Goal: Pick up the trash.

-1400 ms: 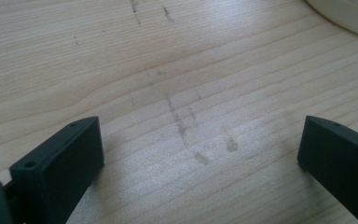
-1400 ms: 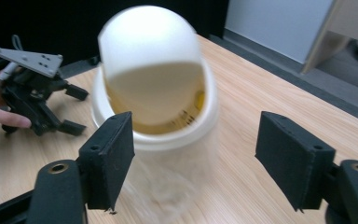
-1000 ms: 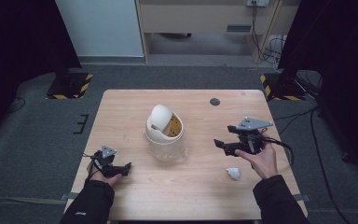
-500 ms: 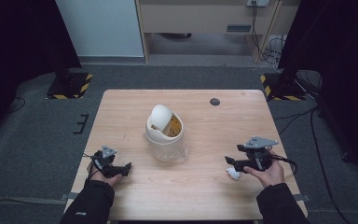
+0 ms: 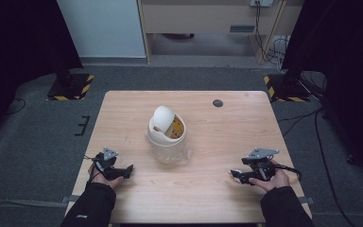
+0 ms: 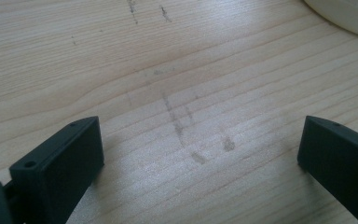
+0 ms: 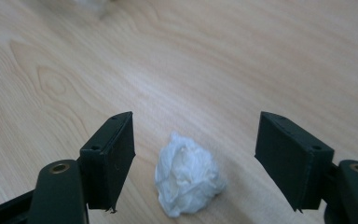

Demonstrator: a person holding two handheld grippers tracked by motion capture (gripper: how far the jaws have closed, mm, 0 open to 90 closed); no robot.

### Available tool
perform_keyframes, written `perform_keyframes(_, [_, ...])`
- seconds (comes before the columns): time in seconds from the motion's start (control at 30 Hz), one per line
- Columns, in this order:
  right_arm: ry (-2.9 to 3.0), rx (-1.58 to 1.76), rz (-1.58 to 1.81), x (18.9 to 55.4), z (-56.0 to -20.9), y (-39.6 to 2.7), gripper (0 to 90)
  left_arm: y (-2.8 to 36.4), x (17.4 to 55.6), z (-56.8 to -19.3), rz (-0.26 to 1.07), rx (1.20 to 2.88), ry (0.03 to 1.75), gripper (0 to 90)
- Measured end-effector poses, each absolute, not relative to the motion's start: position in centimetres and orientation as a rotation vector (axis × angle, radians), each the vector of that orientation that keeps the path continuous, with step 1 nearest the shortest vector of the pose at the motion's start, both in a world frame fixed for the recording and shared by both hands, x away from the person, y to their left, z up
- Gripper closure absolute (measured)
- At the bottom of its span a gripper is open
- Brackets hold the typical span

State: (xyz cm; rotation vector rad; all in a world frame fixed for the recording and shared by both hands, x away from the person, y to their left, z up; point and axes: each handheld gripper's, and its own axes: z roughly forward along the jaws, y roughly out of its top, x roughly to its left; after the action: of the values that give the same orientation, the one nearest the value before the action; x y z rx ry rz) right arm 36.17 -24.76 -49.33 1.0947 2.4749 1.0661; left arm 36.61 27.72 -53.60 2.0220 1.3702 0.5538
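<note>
A crumpled white paper ball [image 7: 186, 179] lies on the wooden table [image 5: 217, 137] near the front right. My right gripper [image 7: 196, 142] sits low over the table with the ball between its jaws. Its jaws have just been closing a little, but both pads stand clear of the paper, so it is open. In the high view the right gripper [image 5: 237, 174] points left with a bit of the ball [image 5: 235, 171] showing at its tips. My left gripper [image 5: 128, 170] rests at the front left, open [image 6: 200, 140] over bare wood.
A white bin [image 5: 166, 137] with a tilted swing lid stands at the table's middle; its rim [image 6: 345, 14] peeks in at the top right of the left gripper view. A small dark round spot [image 5: 218, 103] marks the far side of the table.
My right gripper has come down and toward the near edge, and now straddles the paper ball on the table. The left gripper has stayed put.
</note>
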Motion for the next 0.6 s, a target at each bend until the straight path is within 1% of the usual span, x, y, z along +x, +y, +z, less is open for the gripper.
perform_keyframes(0.17, [2.526,1.106,1.006,36.1,-50.1,-24.7,29.2,27.7,36.6,-53.6,0.554,2.022,1.370,0.0])
perform_keyframes(0.27, [2.548,1.107,0.970,36.1,-50.2,-24.7,32.6,27.7,36.6,-53.6,0.554,2.022,1.370,0.0])
perform_keyframes(0.6, [2.588,1.113,0.898,36.1,-50.7,-24.6,39.6,27.7,36.6,-53.6,0.553,2.022,1.370,0.0])
